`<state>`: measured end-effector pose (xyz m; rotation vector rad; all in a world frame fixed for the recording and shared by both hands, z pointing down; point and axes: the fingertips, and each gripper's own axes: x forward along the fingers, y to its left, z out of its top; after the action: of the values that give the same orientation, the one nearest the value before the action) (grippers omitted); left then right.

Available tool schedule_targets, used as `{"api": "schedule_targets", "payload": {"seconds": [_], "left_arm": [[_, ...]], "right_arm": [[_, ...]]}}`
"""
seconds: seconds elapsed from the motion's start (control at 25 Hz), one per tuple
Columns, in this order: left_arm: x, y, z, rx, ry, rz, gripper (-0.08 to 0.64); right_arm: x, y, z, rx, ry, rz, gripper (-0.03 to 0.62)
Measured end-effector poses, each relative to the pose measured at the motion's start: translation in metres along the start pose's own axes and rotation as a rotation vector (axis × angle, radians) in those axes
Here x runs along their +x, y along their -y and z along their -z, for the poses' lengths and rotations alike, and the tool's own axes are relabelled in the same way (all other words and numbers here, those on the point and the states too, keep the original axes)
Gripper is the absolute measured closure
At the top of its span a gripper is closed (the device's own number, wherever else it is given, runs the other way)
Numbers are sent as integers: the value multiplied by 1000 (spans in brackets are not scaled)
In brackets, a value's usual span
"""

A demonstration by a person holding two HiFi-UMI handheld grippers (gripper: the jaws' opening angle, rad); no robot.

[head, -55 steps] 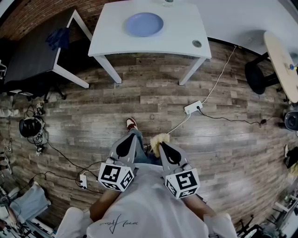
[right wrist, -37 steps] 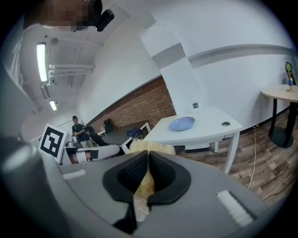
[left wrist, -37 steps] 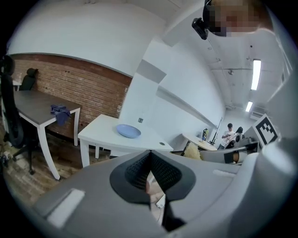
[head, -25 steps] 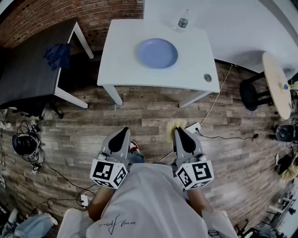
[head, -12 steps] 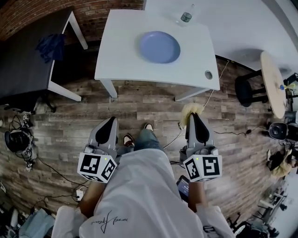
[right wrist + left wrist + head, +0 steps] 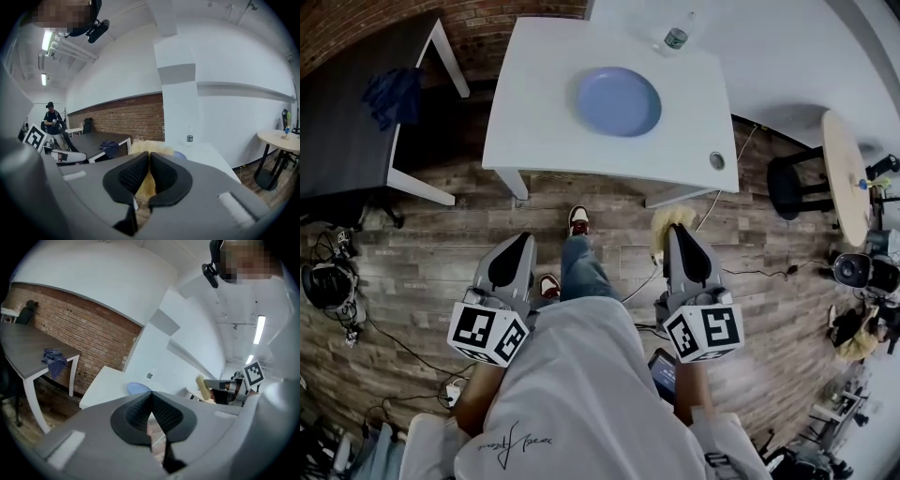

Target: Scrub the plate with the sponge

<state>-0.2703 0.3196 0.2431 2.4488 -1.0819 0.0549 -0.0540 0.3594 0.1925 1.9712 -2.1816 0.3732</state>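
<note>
A round blue plate (image 6: pixel 619 101) lies on the white table (image 6: pixel 544 112) ahead of me; a sliver of the plate (image 6: pixel 138 388) also shows in the left gripper view. My right gripper (image 6: pixel 678 242) is shut on a fluffy yellow sponge (image 6: pixel 667 225), held over the wooden floor short of the table. The sponge (image 6: pixel 149 149) pokes out between the jaws in the right gripper view. My left gripper (image 6: pixel 513 255) is shut with nothing in it, also over the floor. Neither gripper touches the plate.
A water bottle (image 6: pixel 675 37) stands at the table's far edge, and a grommet hole (image 6: pixel 716 161) sits near its front right corner. A dark desk (image 6: pixel 356 122) with a blue cloth (image 6: pixel 389 94) is at the left. A round table (image 6: pixel 844 173), a stool (image 6: pixel 783 183) and floor cables (image 6: pixel 741 150) are at the right.
The person has walked toward the white table, so the plate is nearer. The two grippers have spread apart, the right one still holding the sponge.
</note>
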Motion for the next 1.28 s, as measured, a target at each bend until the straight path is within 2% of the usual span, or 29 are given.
{"api": "schedule_targets", "payload": {"seconds": [0.24,0.48,0.88,1.08,1.28], "left_arm": [[39,-4,-21,12,9,28,546],[96,-4,-36,23,-34,47,546],[183,-25,-66,31,-85,-13,546],[224,-30,-74,43,-99,-30,546],[257,-25,-70,50,-118,-37,546]], "right_arm": [[32,30,-13,17,-11,3,571],[72,69,-31,75,-7,-20,571],[154,124,-46,132,-55,-96,571],[192,152,-53,87,-47,-113,571],[212,180,-51,92,-54,-134,571]]}}
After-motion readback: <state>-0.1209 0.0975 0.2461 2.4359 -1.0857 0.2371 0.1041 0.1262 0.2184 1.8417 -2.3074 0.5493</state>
